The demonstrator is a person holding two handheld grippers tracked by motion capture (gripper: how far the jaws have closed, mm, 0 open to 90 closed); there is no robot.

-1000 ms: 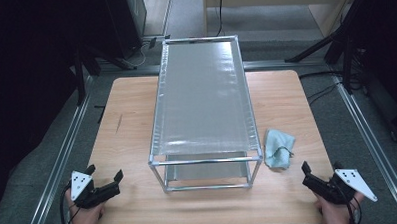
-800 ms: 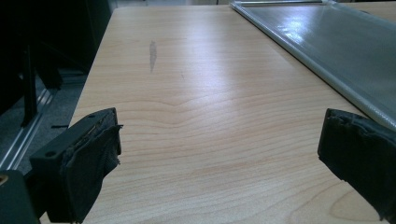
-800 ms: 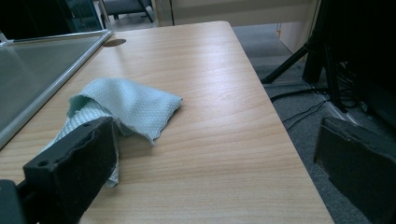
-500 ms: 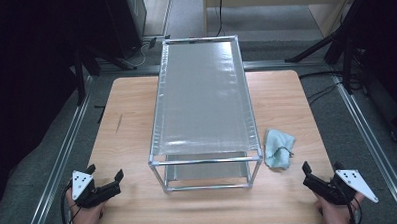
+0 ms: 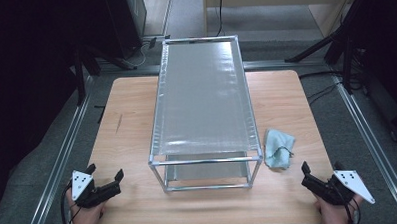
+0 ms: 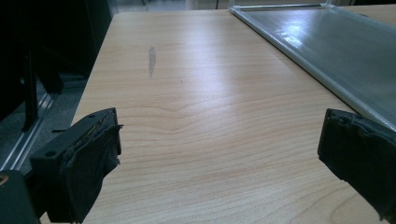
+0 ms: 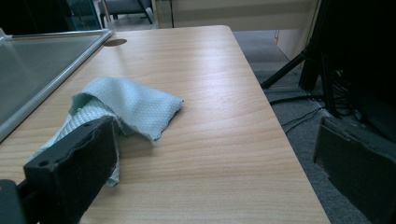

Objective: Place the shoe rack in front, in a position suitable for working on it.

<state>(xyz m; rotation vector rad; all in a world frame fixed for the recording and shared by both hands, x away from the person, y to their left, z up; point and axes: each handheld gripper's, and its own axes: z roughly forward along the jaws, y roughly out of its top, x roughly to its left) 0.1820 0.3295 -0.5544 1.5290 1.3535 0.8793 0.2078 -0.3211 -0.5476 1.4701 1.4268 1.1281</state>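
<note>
Desk (image 5: 131,119): pale wood, carrying everything; a dark scuff mark (image 6: 152,59) sits on its left half.
Frame (image 5: 204,107): a long metal-railed box with a clear, glossy top, standing lengthwise down the middle of the desk, its near end between the two claws.
Cloth (image 5: 279,148): a crumpled pale-green rag lying on the desk just beside the frame's near right corner, apart from it; in the right gripper view it (image 7: 122,108) lies directly ahead, close to the left-hand jaw.
Right claw (image 5: 320,179): at the near right corner of the desk, jaws spread wide and empty, aimed toward the cloth.
Left claw (image 5: 106,187): at the near left corner, jaws likewise wide apart, holding nothing, bare wood in front of it.
Risk, reach: the cloth lies so near the frame rail that a claw coming in off-line could likely knock the frame.
Risk, grip: the rag is thin and lies flat, so closing too high would probably catch one fold or none.
</note>
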